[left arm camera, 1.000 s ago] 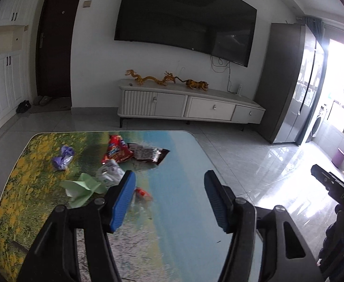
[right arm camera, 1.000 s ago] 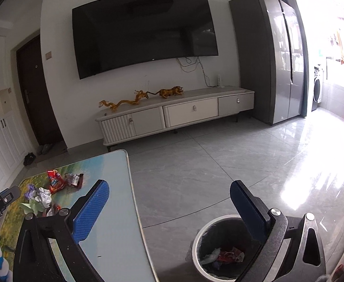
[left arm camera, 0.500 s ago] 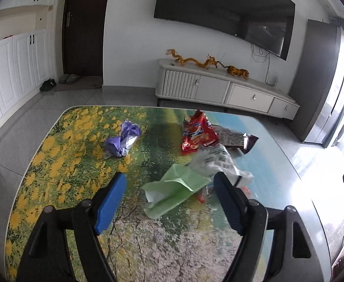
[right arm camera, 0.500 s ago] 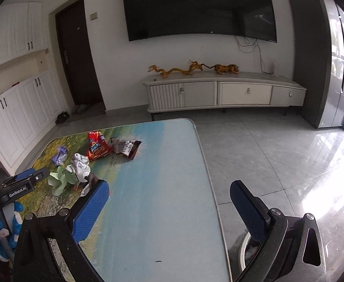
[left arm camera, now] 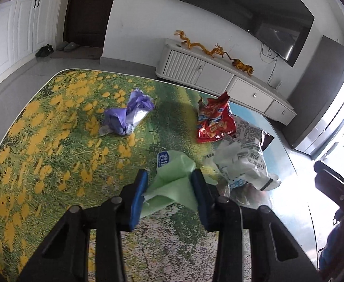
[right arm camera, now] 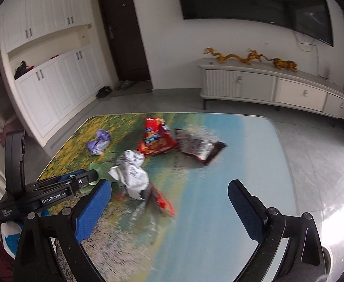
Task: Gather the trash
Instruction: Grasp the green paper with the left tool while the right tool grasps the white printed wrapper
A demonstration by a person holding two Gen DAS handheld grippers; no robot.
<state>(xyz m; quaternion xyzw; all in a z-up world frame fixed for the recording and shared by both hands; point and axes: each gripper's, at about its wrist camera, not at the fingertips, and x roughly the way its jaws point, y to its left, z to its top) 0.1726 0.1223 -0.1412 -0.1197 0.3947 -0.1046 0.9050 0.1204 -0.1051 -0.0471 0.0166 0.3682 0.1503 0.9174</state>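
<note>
Now that the left gripper (left arm camera: 169, 185) has swung down and just closed its jaws onto the green wrapper (left arm camera: 172, 183) on the table (left arm camera: 42, 141), one piece looks caught, while the right gripper (right arm camera: 169, 202) hangs wide open, empty

Left wrist view close above table (left arm camera: 54, 127), angled down past its tongs, right wrist view farther back, rightward, angled down, both sharing red snack bag (left arm camera: 215, 122) (right arm camera: 155, 138), TV cabinet (left arm camera: 219, 75).
</note>
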